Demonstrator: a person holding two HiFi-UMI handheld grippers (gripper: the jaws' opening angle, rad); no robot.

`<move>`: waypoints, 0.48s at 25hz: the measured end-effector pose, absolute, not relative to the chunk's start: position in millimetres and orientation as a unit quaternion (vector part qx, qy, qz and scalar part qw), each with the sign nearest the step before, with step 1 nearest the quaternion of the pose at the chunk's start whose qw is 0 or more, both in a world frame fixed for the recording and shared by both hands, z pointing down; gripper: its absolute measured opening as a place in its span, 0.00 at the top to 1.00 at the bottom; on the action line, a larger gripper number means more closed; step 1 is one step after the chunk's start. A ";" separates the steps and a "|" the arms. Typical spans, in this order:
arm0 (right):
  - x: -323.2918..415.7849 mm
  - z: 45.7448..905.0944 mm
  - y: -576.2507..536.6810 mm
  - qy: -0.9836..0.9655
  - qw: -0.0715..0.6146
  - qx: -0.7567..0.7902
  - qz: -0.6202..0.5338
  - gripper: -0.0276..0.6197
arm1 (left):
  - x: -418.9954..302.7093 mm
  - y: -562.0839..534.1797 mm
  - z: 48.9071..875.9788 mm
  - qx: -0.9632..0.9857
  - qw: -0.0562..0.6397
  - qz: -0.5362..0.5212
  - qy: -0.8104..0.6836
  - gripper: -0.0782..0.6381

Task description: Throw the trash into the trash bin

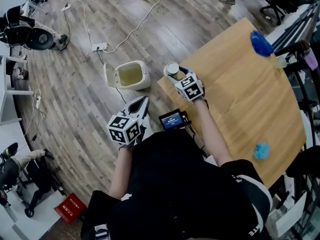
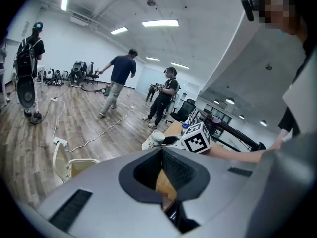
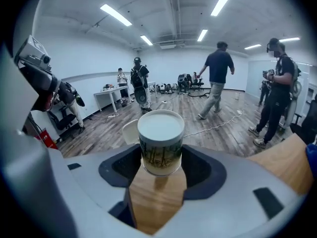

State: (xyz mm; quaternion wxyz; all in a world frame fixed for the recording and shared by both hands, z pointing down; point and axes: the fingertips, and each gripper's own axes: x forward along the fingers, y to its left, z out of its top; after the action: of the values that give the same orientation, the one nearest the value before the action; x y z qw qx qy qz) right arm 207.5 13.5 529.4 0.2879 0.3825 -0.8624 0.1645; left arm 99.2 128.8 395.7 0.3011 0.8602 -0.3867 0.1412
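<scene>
A paper cup point(image 1: 172, 69) with a white lid and green print sits between the jaws of my right gripper point(image 1: 175, 77), which is shut on it over the near corner of the wooden table point(image 1: 235, 94). In the right gripper view the cup point(image 3: 160, 142) fills the gap of the gripper point(image 3: 159, 157), with the bin's raised lid point(image 3: 130, 131) behind it. The white trash bin point(image 1: 129, 75) stands open on the floor left of the table. My left gripper point(image 1: 143, 103) points toward the bin with its tips together and nothing held. The left gripper view shows that gripper point(image 2: 161, 150), the bin point(image 2: 69, 165) and the cup point(image 2: 154, 139).
A dark blue crumpled item point(image 1: 261, 43) and a light blue one point(image 1: 260, 150) lie on the table. A power strip point(image 1: 99, 46) and cables run across the wooden floor beyond the bin. Several people point(image 2: 118, 78) stand or walk farther back. A red box point(image 1: 71, 206) sits near the lower left.
</scene>
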 end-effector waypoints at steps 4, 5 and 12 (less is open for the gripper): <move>144.3 531.8 -16.4 -0.865 0.307 0.365 0.153 0.57 | 48.1 92.1 395.1 0.862 0.307 0.114 -0.386 0.88; 130.0 533.6 -27.2 -0.865 0.313 0.362 0.149 0.57 | 34.4 78.5 395.3 0.861 0.312 0.105 -0.387 0.88; 13.0 540.1 -87.2 -0.861 0.324 0.353 0.167 0.57 | -80.4 -12.7 390.1 0.853 0.327 0.077 -0.400 0.88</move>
State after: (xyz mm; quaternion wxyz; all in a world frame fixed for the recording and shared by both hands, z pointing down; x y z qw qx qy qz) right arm 13.0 -87.2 540.1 0.3239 0.3534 -0.8615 0.1675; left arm -80.4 -12.7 390.1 0.3268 0.8528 -0.3998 0.0774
